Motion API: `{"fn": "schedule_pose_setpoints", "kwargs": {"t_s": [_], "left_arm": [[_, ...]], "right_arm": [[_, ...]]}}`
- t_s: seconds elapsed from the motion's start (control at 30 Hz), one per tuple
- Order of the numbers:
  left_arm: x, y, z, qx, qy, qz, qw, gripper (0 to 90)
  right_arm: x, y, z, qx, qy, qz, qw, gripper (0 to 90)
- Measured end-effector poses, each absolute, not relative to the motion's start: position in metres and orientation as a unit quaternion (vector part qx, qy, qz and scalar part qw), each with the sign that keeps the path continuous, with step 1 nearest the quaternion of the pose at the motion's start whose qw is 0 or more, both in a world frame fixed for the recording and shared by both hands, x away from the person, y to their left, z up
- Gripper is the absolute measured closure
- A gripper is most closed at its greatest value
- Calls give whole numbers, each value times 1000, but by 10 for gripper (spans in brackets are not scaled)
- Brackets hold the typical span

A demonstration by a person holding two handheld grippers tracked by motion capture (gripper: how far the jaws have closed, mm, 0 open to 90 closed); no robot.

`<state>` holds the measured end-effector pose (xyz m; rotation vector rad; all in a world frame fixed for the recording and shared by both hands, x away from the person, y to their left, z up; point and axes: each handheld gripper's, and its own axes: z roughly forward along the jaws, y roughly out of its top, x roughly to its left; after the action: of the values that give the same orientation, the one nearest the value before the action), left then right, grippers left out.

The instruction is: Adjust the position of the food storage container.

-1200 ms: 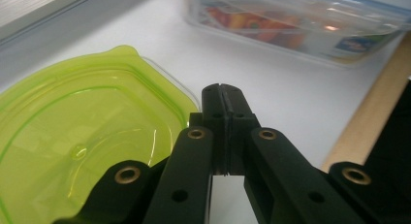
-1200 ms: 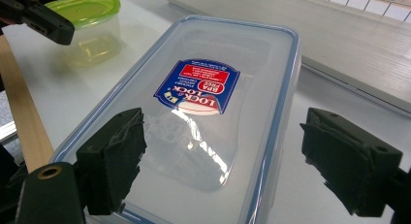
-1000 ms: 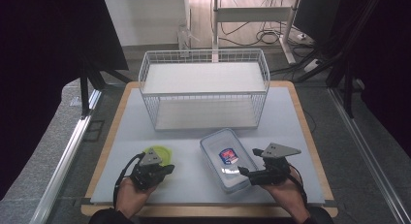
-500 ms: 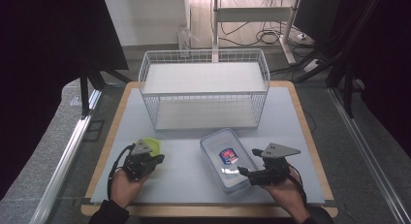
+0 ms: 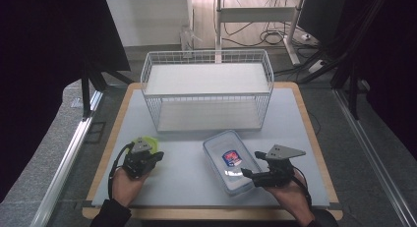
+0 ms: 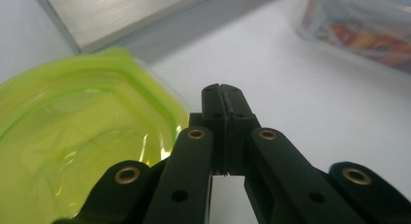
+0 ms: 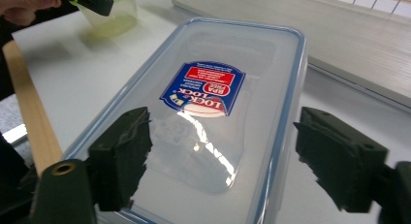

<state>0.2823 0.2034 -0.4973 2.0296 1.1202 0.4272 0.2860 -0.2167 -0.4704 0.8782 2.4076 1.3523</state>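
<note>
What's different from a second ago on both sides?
The left claw, shut and empty, has slid left beside the green container. The right claw's jaws have just been closing around the near end of the clear lidded box, pads not visibly pressing yet. Box and wire basket stayed put.

Lime-green tub point(image 5: 150, 144), clear box point(image 5: 231, 160) (red-and-blue label, blue rim), white wire basket point(image 5: 206, 89), black tools

high: overhead, forward-down | gripper views: close, low | shared: container point(image 5: 231, 160)
</note>
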Motion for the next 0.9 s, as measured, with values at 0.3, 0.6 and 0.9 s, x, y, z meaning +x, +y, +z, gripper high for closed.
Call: {"fn": "schedule_pose_setpoints", "kwargs": {"t_s": [0.3, 0.6, 0.9], "left_arm": [[299, 171, -488, 808, 397, 157, 406, 897], [334, 133, -486, 823, 365, 153, 408, 896], [362, 103, -494, 835, 346, 149, 400, 890]], "right_arm": [[279, -226, -459, 310, 828, 454, 112, 774], [262, -230, -457, 289, 845, 435, 112, 900], [243, -236, -469, 284, 854, 423, 102, 900]]}}
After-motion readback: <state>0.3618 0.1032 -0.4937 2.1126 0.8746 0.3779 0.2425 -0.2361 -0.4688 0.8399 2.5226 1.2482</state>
